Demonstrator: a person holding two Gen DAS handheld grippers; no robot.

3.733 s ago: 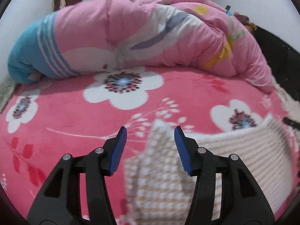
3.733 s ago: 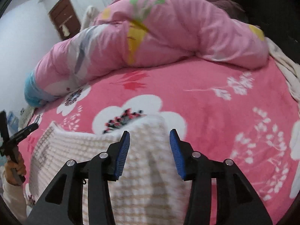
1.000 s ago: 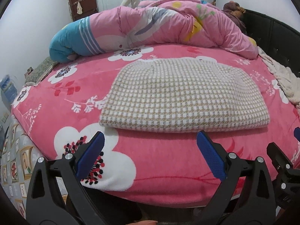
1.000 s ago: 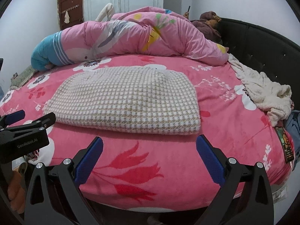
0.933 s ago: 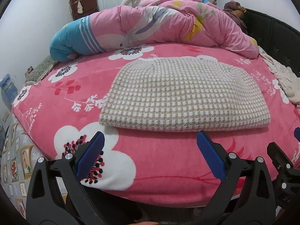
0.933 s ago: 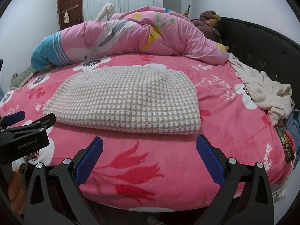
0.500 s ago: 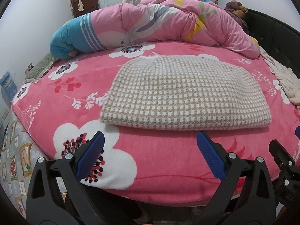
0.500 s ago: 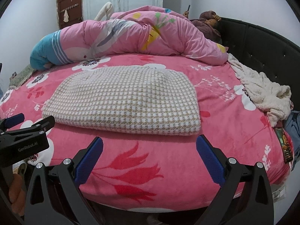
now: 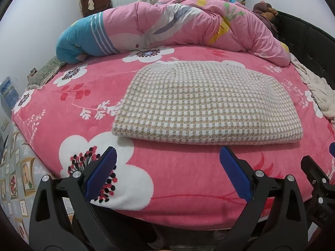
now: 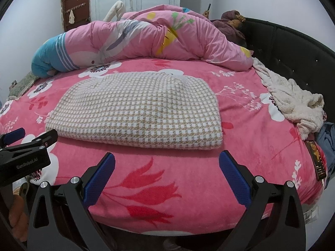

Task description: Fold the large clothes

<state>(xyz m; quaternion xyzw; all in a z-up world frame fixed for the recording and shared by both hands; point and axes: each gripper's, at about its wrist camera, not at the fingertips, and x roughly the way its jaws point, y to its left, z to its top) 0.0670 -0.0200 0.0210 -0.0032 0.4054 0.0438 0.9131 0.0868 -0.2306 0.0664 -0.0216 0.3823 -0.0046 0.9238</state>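
A beige and white checked garment (image 9: 201,104) lies folded flat in a rectangle on the pink flowered bed (image 9: 167,179); it also shows in the right wrist view (image 10: 138,108). My left gripper (image 9: 167,167) is wide open and empty, held at the bed's near edge, short of the garment. My right gripper (image 10: 167,167) is wide open and empty, also back at the near edge. The left gripper shows at the left of the right wrist view (image 10: 27,144); part of the right gripper shows at the right edge of the left wrist view (image 9: 318,175).
A rolled pink and blue quilt (image 9: 167,25) lies along the far side of the bed. A cream fleece garment (image 10: 293,100) is heaped at the right by the black headboard (image 10: 293,48). A person lies behind the quilt. A patterned floor shows at left.
Since 3.7 s ago both grippers have pulled back from the garment to the bed's near edge and opened wider. Over the last second almost nothing has moved.
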